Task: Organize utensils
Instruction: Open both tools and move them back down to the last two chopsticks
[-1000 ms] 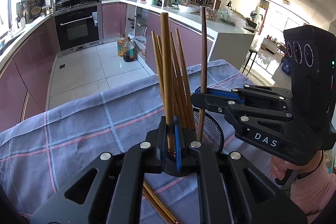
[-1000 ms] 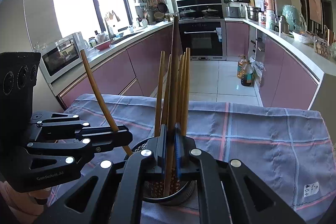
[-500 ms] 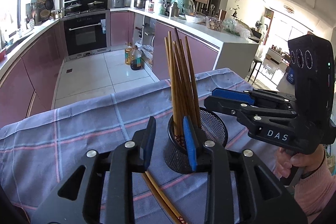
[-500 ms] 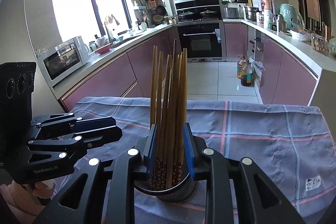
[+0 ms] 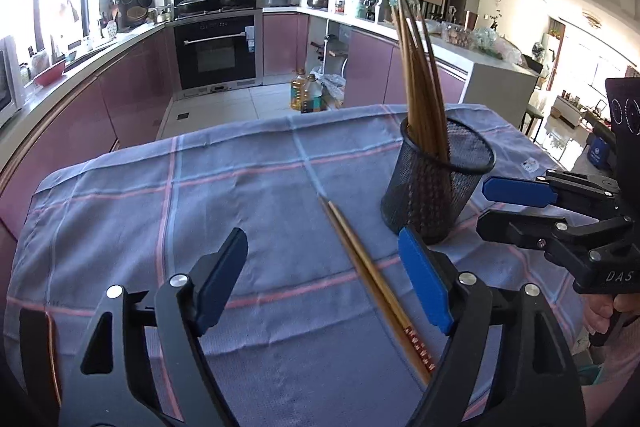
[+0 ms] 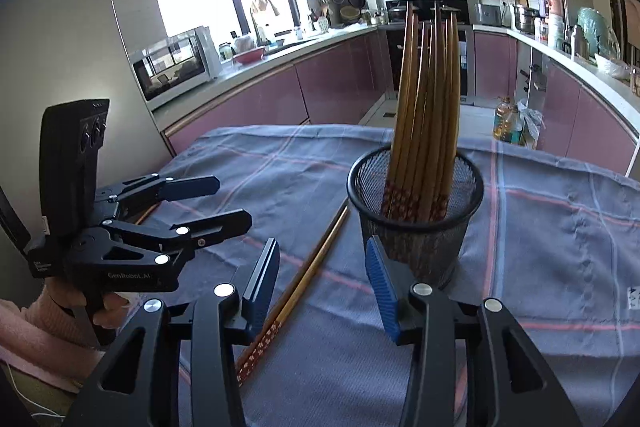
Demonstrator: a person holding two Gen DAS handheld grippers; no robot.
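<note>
Both my grippers, left (image 5: 322, 283) and right (image 6: 322, 285), have just been opening, fingers apart, empty. The loose chopsticks (image 5: 372, 277) mid-tabletop look light, stiff, slippery; I'd pinch their middle.

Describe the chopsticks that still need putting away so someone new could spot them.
On the blue checked tablecloth stands a black mesh cup full of upright chopsticks. Just beside its base lies a loose pair flat on the cloth, the only chopsticks lying down.

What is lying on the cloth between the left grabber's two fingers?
In the left wrist view, a pair of chopsticks lies flat on the cloth between the open left gripper's fingers, untouched.
</note>
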